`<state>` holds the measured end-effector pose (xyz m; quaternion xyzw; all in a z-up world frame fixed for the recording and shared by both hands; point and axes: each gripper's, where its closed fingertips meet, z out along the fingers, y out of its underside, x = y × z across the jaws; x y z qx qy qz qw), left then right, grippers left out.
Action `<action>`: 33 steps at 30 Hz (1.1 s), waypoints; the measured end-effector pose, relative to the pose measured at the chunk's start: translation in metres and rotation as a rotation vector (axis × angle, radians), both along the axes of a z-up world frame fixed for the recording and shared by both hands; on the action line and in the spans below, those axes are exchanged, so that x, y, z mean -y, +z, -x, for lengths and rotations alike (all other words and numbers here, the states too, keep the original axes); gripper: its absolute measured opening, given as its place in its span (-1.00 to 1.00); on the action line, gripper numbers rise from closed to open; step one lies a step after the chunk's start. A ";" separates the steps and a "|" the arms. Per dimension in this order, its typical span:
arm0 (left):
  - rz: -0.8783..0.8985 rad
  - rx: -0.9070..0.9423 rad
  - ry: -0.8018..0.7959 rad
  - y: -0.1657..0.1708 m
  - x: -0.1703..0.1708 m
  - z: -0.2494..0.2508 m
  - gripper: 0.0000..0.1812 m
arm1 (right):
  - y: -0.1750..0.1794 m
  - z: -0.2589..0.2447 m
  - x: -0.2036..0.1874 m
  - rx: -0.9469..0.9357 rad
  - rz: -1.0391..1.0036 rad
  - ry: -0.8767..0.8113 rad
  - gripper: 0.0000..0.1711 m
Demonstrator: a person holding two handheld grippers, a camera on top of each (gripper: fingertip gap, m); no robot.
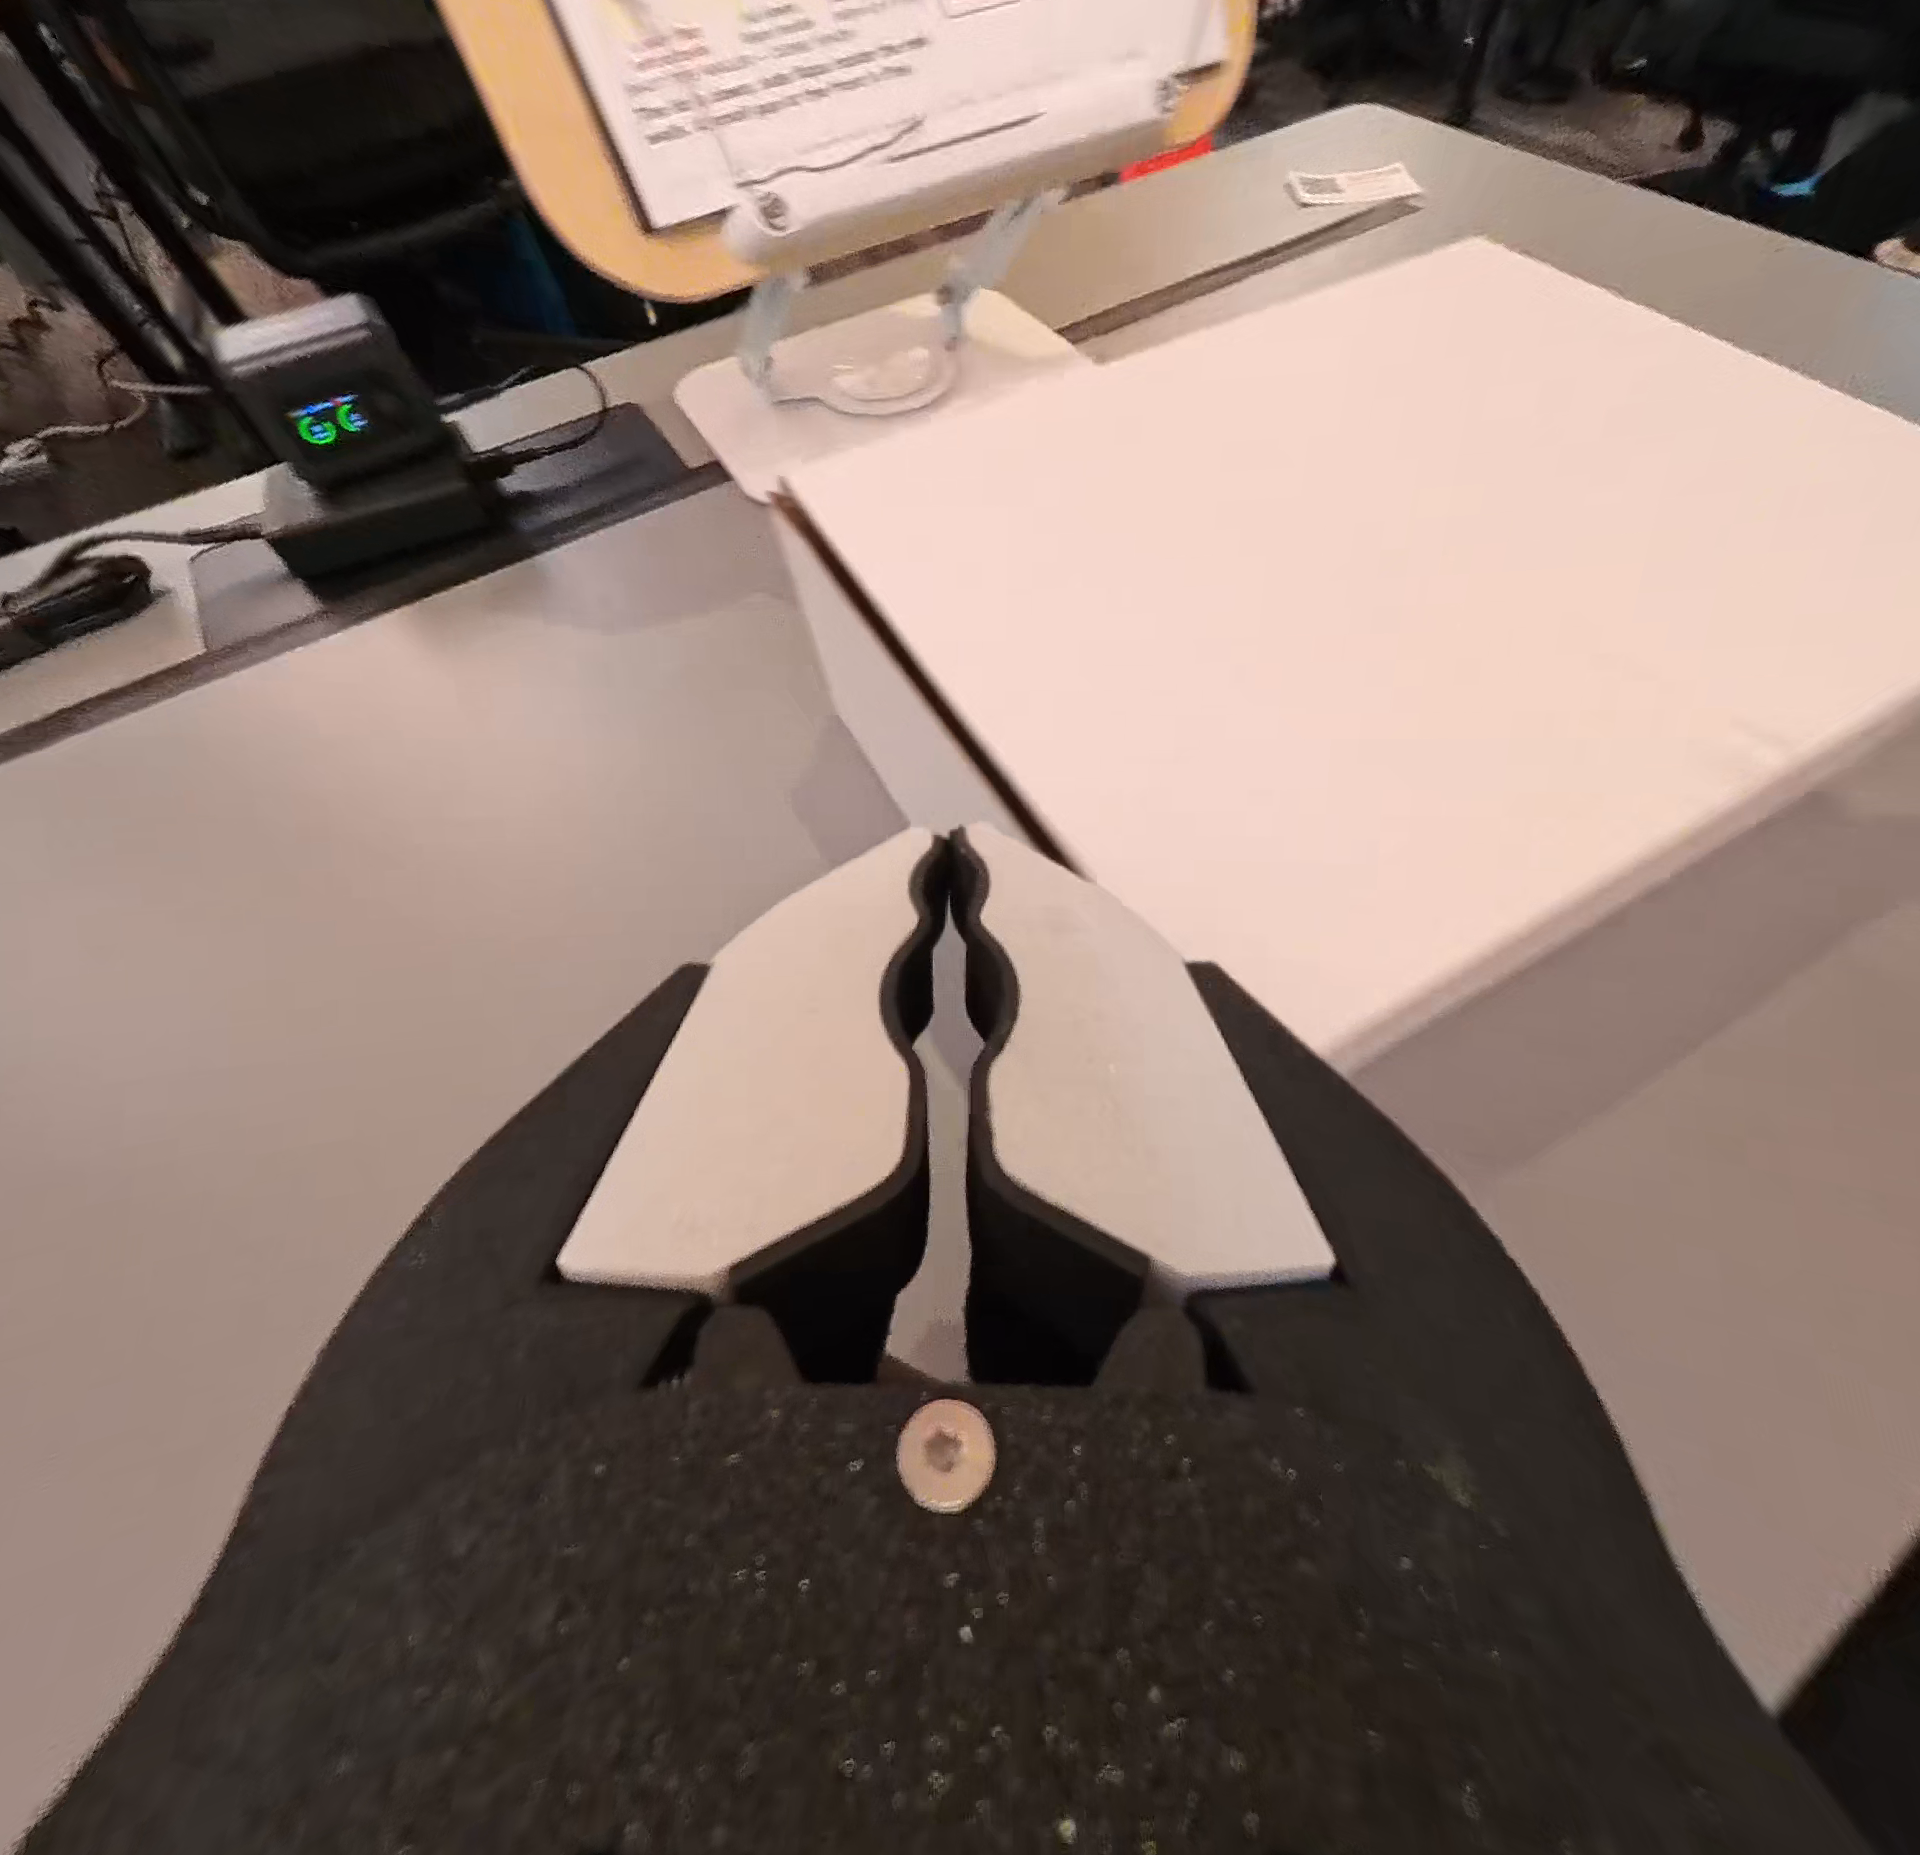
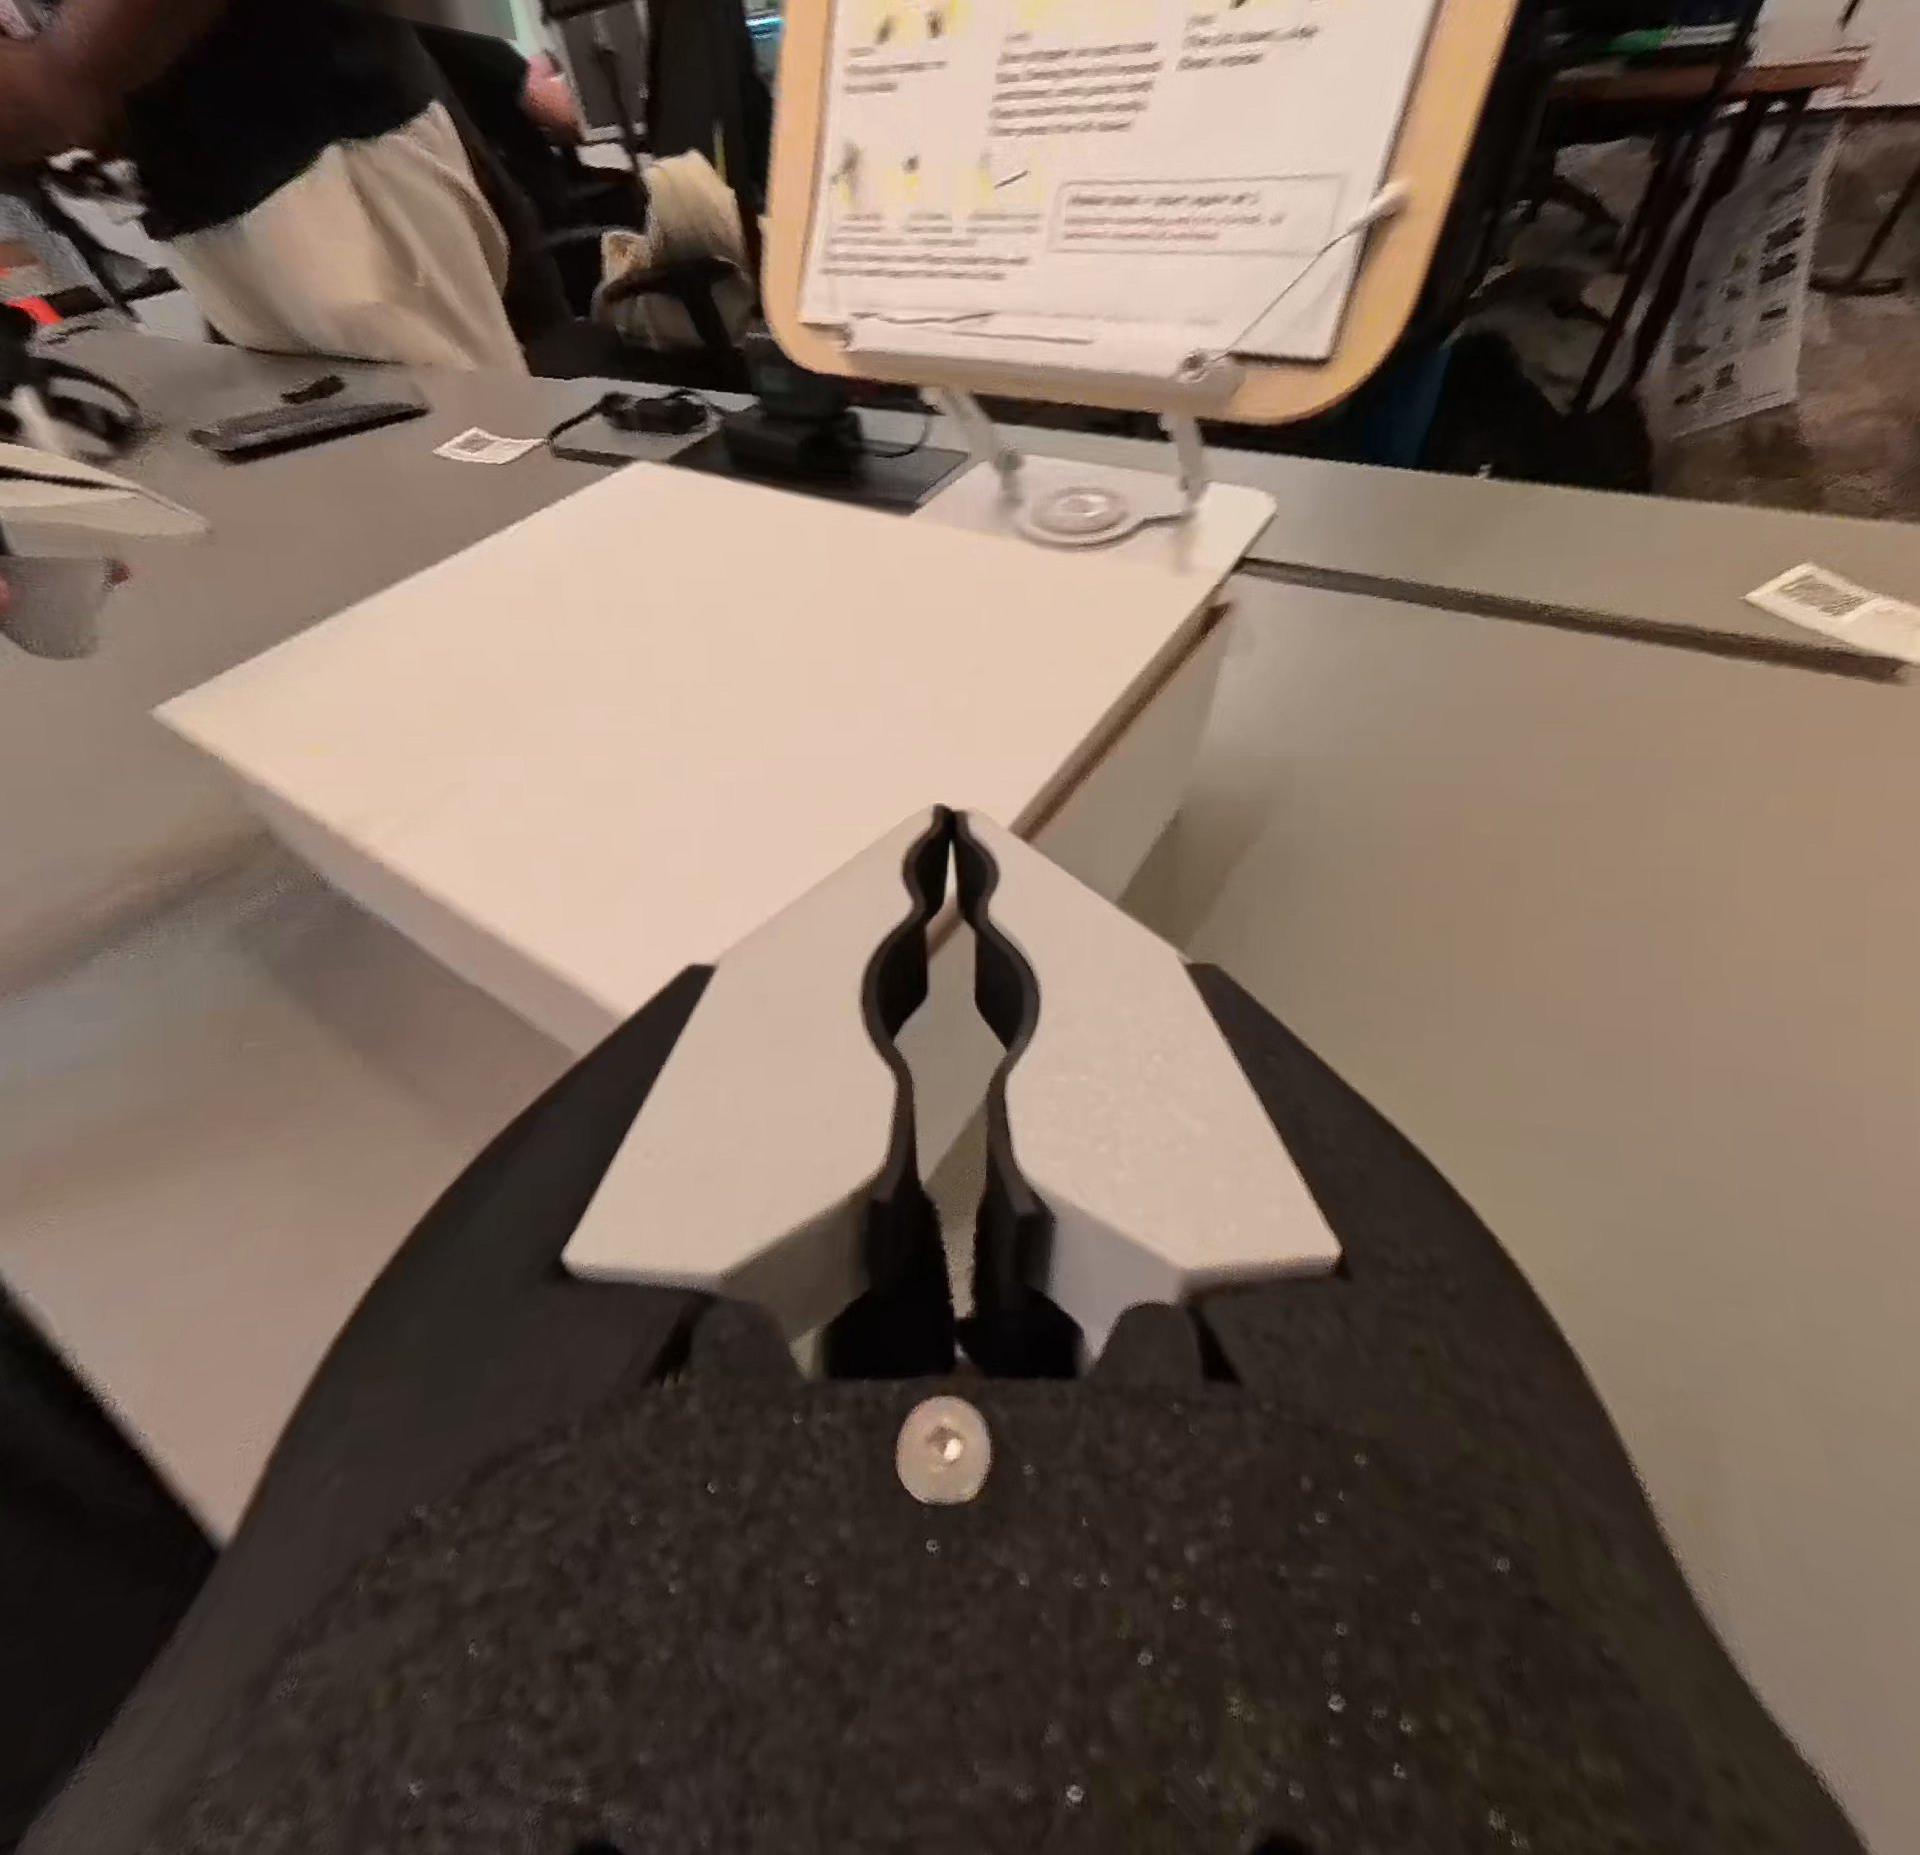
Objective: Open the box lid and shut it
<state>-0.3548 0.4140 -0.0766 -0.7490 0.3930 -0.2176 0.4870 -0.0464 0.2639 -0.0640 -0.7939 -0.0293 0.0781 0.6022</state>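
Clenched empty, both my left gripper (image 1: 951, 849) and right gripper (image 2: 945, 829) sit mid-frame at the near corners of the white box (image 1: 1351, 610), its lid (image 2: 665, 662) flat and closed, placed, I judge, to lift its front edge.

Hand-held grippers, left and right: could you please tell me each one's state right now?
Left hand-held gripper: closed, holding nothing.
Right hand-held gripper: closed, holding nothing.
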 end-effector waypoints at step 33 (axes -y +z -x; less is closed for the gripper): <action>0.207 -0.137 -0.019 -0.106 -0.146 -0.095 -1.00 | -0.096 -0.072 -0.170 -0.127 0.246 -0.053 -1.00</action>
